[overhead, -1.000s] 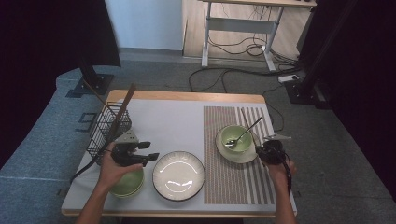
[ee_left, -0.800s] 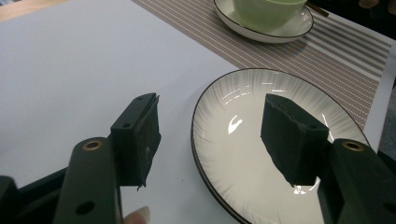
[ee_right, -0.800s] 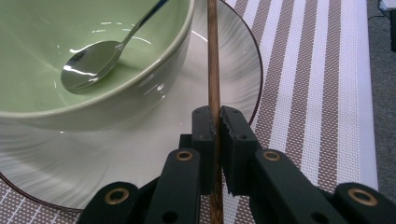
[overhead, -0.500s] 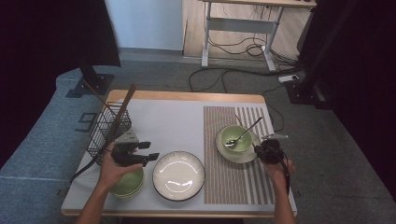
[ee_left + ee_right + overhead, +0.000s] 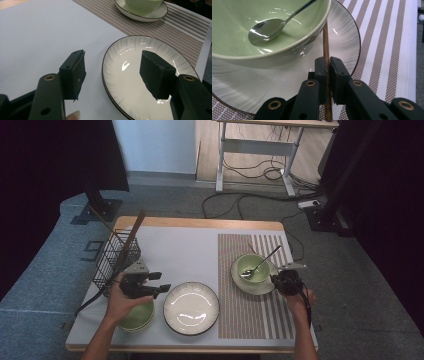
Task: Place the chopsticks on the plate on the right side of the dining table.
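Nearest the table's front edge, the left gripper (image 5: 159, 288) hangs over a stack of pale green bowls (image 5: 136, 317), jaws spread wide with nothing in them. In the left gripper view those jaws straddle the near rim of a big white ribbed plate with a dark rim (image 5: 140, 75), which sits on the white tabletop (image 5: 175, 250).

Over on the right, the right gripper (image 5: 328, 65) is clamped tight on a thin brown wooden chopstick (image 5: 326, 40). The stick runs along the side of a light green ceramic bowl (image 5: 262, 32), right up against its wall, over the white saucer (image 5: 342, 37) underneath. A shiny metal spoon (image 5: 269, 26) lies inside that bowl. All of that sits on the brown-and-white striped placemat (image 5: 250, 315).

Farther back on the left there's a black wire basket (image 5: 116, 257) with wooden sticks poking out of it.
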### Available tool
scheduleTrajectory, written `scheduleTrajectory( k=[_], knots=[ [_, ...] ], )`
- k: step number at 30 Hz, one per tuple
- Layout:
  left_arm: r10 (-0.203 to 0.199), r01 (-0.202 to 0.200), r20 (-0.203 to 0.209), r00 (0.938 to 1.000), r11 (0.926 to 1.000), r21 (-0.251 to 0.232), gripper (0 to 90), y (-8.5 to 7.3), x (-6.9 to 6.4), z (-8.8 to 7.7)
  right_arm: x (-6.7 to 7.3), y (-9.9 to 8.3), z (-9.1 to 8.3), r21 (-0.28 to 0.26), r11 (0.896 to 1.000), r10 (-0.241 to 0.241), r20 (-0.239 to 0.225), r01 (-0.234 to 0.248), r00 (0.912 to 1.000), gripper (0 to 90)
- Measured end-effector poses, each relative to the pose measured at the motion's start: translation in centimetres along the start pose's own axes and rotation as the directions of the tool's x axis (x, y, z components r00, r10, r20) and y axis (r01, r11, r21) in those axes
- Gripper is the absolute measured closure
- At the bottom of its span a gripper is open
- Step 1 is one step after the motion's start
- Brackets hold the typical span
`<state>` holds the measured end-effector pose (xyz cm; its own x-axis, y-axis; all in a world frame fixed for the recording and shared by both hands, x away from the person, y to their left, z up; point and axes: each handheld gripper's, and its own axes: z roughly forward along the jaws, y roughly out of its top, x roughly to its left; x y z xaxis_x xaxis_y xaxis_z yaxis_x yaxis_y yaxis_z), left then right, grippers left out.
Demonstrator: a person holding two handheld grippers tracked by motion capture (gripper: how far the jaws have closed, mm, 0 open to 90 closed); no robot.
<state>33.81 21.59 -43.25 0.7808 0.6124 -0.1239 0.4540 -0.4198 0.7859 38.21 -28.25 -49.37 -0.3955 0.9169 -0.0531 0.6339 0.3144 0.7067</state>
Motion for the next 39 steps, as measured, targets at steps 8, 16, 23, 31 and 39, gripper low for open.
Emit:
scheduleTrajectory(
  k=[8, 16, 23, 31, 39],
  knots=[
    [0.001, -0.001, -0.002, 1.0, 1.0, -0.001, 37.3, 0.0, 0.0, -0.2, -0.3, 0.0, 0.1, -0.007, 1.0, 0.007, -0.016, -0.007, 0.9998, 76.7],
    [0.001, -0.001, -0.002, 1.0, 1.0, -0.006, 37.3, 0.0, 0.1, -0.3, -0.4, -0.4, -0.6, -0.003, 1.0, 0.002, -0.028, -0.002, 0.9996, 84.3],
    [-0.004, 0.004, -0.001, 1.0, 1.0, -0.005, 37.3, -0.1, 0.1, -0.2, -0.5, -0.2, -0.3, -0.011, 0.999, -0.048, -0.044, 0.048, 0.9978, 84.5],
    [-0.013, 0.013, -0.003, 0.9999, 0.9999, -0.008, 37.3, -0.2, 0.3, -0.4, -1.1, -0.2, -0.1, -0.036, 0.999, -0.038, -0.058, 0.036, 0.9976, 72.5],
    [-0.016, 0.016, -0.003, 0.9999, 0.9996, -0.023, 37.4, -0.2, 0.2, -0.9, -1.0, -0.5, -1.7, -0.088, 0.996, 0.001, -0.079, -0.008, 0.9969, 61.0]
  ],
)
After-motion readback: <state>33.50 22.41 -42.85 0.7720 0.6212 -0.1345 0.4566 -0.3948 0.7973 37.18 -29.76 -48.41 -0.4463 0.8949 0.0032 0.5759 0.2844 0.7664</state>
